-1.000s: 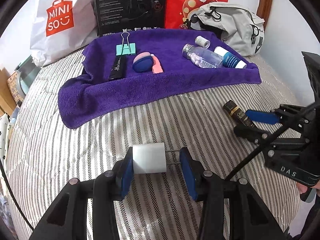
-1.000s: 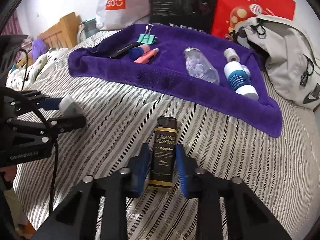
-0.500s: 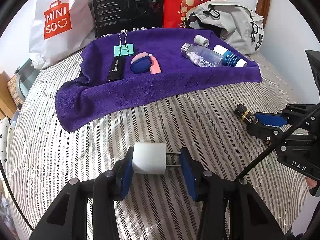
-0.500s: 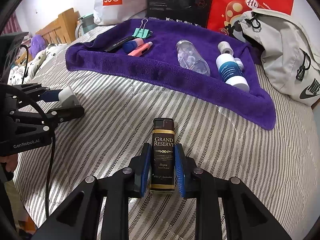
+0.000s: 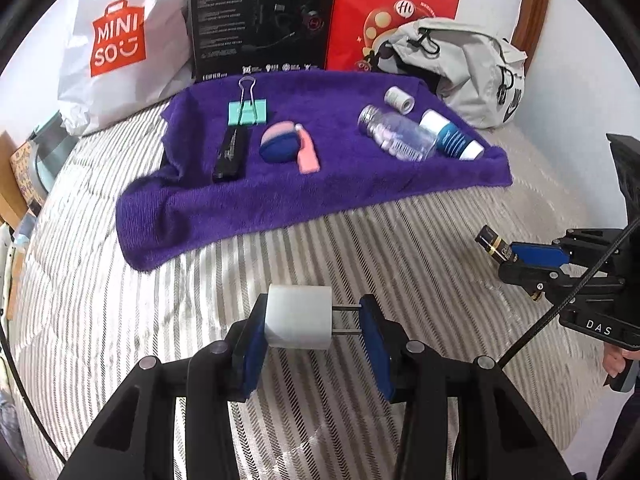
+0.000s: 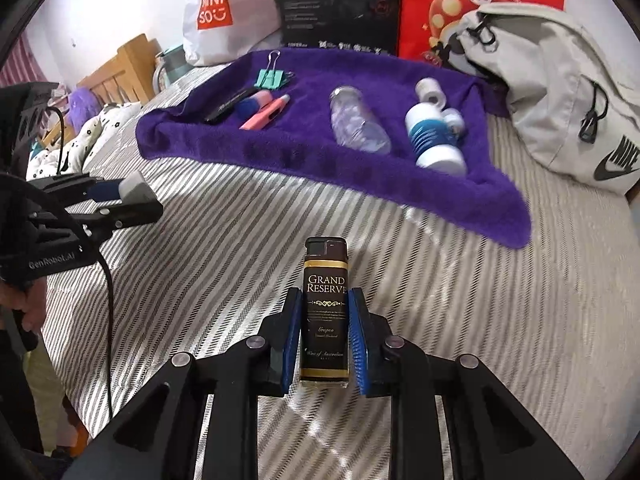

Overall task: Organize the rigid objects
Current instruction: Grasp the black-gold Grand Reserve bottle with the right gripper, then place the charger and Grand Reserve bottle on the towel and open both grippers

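My left gripper [image 5: 314, 320] is shut on a white plug adapter [image 5: 299, 322]: the block sits against the left finger and the prongs reach the right finger. It hangs low over the striped bed. My right gripper [image 6: 325, 320] is shut on a black "Grand Reserve" lighter [image 6: 325, 308], held upright above the bed. Beyond both lies a purple towel [image 5: 320, 192]. On it are a teal binder clip [image 5: 247, 111], a black flat case [image 5: 230, 154], a blue-pink puff [image 5: 279, 145], a pink cutter [image 5: 307, 154], a clear bottle [image 5: 396, 136], a white-blue bottle [image 5: 452, 140] and a white roll [image 5: 399, 99].
Behind the towel stand a white Miniso bag [image 5: 120, 44], a black box [image 5: 264, 20] and a red bag [image 5: 392, 4]. A grey backpack [image 5: 464, 68] lies at the right rear. A wooden bed frame [image 6: 116, 76] shows at far left. A person's hand holds each gripper handle.
My right gripper has closed tighter on the lighter and lifted it off the bed, drawing back to the right. The left gripper keeps its hold on the adapter and has barely moved.
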The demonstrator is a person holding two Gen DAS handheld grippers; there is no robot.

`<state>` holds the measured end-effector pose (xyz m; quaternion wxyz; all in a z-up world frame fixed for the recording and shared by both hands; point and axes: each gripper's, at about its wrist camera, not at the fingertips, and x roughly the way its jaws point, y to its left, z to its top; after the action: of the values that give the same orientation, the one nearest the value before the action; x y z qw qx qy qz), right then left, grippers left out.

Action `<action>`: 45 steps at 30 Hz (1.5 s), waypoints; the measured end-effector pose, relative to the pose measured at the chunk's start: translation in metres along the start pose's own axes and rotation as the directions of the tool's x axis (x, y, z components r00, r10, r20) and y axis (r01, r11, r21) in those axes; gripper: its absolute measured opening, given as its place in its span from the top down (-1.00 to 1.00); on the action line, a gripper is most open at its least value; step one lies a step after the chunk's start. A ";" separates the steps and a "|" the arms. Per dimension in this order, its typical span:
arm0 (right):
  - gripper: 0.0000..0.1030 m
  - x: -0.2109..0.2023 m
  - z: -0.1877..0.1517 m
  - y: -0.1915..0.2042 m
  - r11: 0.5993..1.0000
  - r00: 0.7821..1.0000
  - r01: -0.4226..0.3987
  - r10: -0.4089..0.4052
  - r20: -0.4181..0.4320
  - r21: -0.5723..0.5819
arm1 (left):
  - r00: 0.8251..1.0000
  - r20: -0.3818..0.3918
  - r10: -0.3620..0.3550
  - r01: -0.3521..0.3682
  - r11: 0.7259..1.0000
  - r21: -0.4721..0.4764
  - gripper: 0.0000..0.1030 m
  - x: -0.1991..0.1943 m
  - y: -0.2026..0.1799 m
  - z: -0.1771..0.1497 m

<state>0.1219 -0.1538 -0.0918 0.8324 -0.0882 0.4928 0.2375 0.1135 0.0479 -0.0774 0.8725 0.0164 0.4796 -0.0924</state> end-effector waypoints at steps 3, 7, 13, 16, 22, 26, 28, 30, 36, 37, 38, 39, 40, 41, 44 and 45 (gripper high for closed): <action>0.54 -0.009 0.007 -0.005 1.000 1.000 0.005 -0.005 0.015 0.000 | 1.000 0.015 0.002 -0.002 1.000 0.009 0.18 -0.008 -0.005 0.012; 0.54 -0.022 0.020 -0.009 1.000 0.999 0.013 -0.012 0.035 -0.008 | 0.999 0.042 -0.004 0.004 1.000 0.006 0.18 -0.020 -0.008 0.029; 0.54 -0.035 0.042 -0.015 1.000 0.998 0.003 -0.002 0.068 -0.012 | 0.998 0.064 -0.006 0.005 1.000 0.016 0.18 -0.026 -0.011 0.058; 0.54 -0.036 0.054 -0.019 1.000 0.997 0.000 0.001 0.078 -0.015 | 0.998 0.065 -0.012 0.011 1.000 0.017 0.18 -0.023 -0.010 0.071; 0.54 -0.030 0.080 -0.034 1.000 0.995 -0.011 0.011 0.098 0.003 | 0.998 0.052 -0.026 0.025 1.000 0.019 0.18 -0.006 -0.007 0.095; 0.54 -0.020 0.100 -0.044 1.000 0.995 -0.014 0.014 0.099 0.002 | 0.998 0.030 -0.047 0.046 0.999 0.018 0.18 0.013 -0.005 0.109; 0.54 -0.017 0.106 -0.050 1.000 0.995 -0.014 0.014 0.103 0.006 | 0.998 0.019 -0.058 0.058 0.998 0.021 0.18 0.023 -0.006 0.115; 0.54 -0.013 0.110 -0.055 1.000 0.995 -0.018 0.017 0.098 0.008 | 0.998 0.004 -0.066 0.066 0.997 0.033 0.18 0.036 -0.008 0.121; 0.54 -0.002 0.110 -0.074 1.000 0.997 -0.009 0.007 0.079 0.017 | 0.997 -0.031 -0.069 0.071 0.995 0.067 0.18 0.067 -0.018 0.132; 0.54 0.000 0.110 -0.078 1.000 0.997 -0.003 0.002 0.076 0.023 | 0.997 -0.034 -0.071 0.073 0.995 0.074 0.18 0.070 -0.019 0.133; 0.54 0.002 0.109 -0.083 0.999 0.997 -0.001 -0.001 0.072 0.033 | 0.997 -0.039 -0.071 0.074 0.994 0.080 0.18 0.075 -0.021 0.134; 0.54 0.002 0.109 -0.086 0.999 0.997 -0.001 -0.002 0.071 0.041 | 0.997 -0.048 -0.064 0.068 0.993 0.092 0.18 0.079 -0.024 0.135; 0.54 0.003 0.108 -0.089 0.999 0.997 -0.005 0.001 0.074 0.051 | 0.997 -0.055 -0.054 0.059 0.993 0.104 0.18 0.083 -0.026 0.136; 0.54 0.004 0.107 -0.093 0.998 0.997 -0.012 0.008 0.071 0.057 | 0.997 -0.062 -0.044 0.051 0.992 0.115 0.18 0.087 -0.027 0.136; 0.54 0.007 0.108 -0.097 0.998 0.998 -0.009 0.005 0.070 0.063 | 0.996 -0.074 -0.039 0.049 0.990 0.135 0.18 0.095 -0.030 0.136; 0.54 0.009 0.108 -0.099 0.998 0.998 -0.013 0.009 0.065 0.063 | 0.996 -0.079 -0.033 0.044 0.989 0.142 0.18 0.098 -0.030 0.135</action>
<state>0.2572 -0.1957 -0.0541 0.8491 -0.0510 0.4733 0.2291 0.2718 -0.0120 -0.0848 0.8482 0.0732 0.5048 -0.1428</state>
